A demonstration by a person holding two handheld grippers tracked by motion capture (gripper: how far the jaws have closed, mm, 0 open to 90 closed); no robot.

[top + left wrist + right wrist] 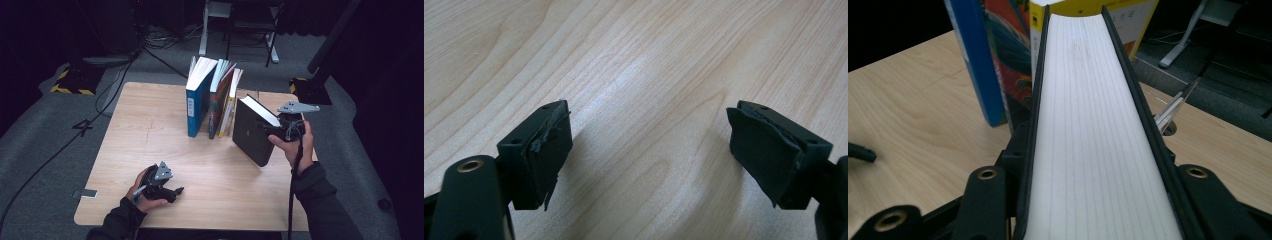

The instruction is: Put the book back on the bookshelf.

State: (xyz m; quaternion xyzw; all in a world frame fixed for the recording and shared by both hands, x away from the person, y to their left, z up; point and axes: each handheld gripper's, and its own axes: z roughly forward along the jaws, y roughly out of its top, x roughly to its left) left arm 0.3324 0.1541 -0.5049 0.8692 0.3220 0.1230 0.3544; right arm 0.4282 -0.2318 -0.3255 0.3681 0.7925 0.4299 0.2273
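Gripping the thick black book (252,131) across its covers near the desk's (150,135) right edge, right tool (284,131) clamps stiff, heavy-looking boards; left tool (172,192) gapes empty.

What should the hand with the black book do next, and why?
Probably carry the black book left and stand it against the row of books. The right gripper holds it tilted, apart from that row, and the spot beside the yellow book looks free.

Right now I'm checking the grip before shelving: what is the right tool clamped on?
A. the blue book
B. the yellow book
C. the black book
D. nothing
C: the right tool is closed on the black book, held tilted beside the standing row; its page edge runs between the jaws.
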